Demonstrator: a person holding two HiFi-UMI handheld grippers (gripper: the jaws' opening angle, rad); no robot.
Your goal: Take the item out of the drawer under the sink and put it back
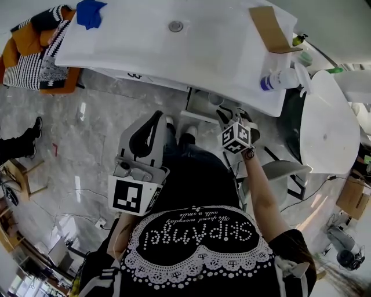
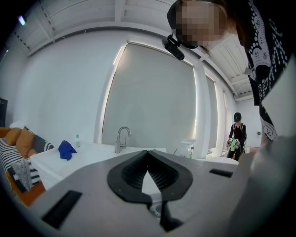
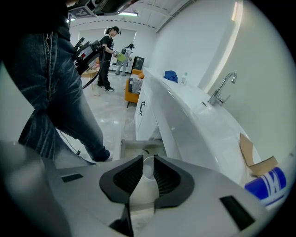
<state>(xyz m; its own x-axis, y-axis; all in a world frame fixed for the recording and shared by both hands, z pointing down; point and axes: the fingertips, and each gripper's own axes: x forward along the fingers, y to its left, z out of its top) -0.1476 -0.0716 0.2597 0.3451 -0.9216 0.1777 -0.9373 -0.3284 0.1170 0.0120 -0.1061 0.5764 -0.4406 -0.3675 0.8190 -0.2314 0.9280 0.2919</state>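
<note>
My right gripper (image 3: 148, 160) is shut on a white cup-like item (image 3: 148, 172), whose round rim shows between the black pads. It points steeply down over the open drawer (image 3: 135, 148) under the white sink counter (image 3: 194, 115). In the head view the right gripper (image 1: 231, 115) hangs just in front of the drawer (image 1: 197, 116), below the counter's (image 1: 145, 40) front edge, with the white item (image 1: 215, 99) at its tips. My left gripper (image 1: 157, 116) is held near level beside my body, away from the drawer. Its tips (image 2: 148, 153) meet with nothing between them.
On the counter are a blue cloth (image 1: 90, 11), a piece of cardboard (image 1: 269, 28), a spray bottle (image 1: 281, 78) and the faucet (image 2: 121, 137). An orange sofa with striped cushions (image 1: 35, 52) stands at the left. People (image 3: 108, 51) stand far back. Cables lie on the marble floor.
</note>
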